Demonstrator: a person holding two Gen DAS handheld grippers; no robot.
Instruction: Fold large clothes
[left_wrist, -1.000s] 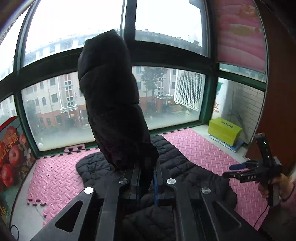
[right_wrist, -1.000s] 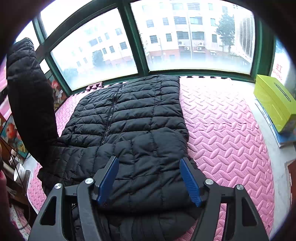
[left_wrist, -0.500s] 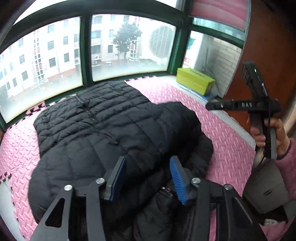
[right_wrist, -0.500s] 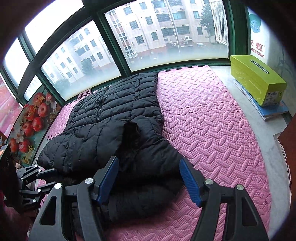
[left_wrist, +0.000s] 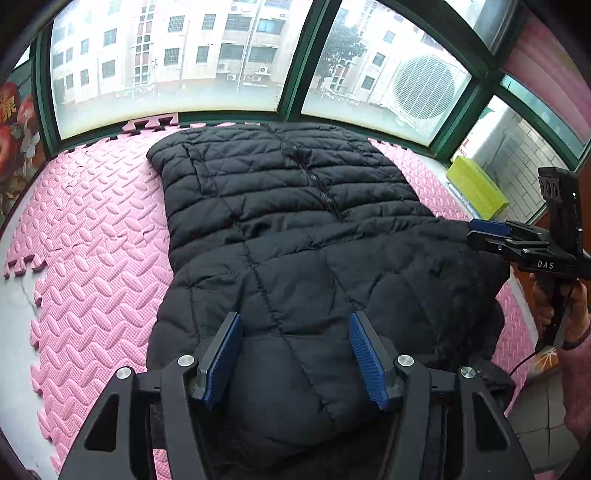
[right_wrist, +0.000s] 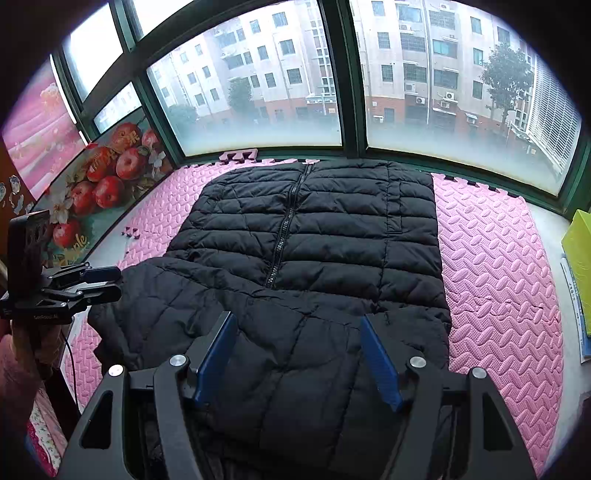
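Note:
A black quilted puffer jacket lies on the pink foam mat, zipper up, with a sleeve folded across its near part. It also shows in the right wrist view. My left gripper is open and empty, hovering over the jacket's near end. My right gripper is open and empty, also above the near end. The right gripper appears at the right edge of the left wrist view; the left gripper appears at the left of the right wrist view.
Green-framed windows close off the far side of the mat. A yellow-green box sits on the sill at the right. An apple poster lines the left wall. Bare mat lies on both sides of the jacket.
One second ago my left gripper was shut on the raised sleeve. It laid the sleeve across the jacket, let go and opened. Both grippers now hover over the near end.

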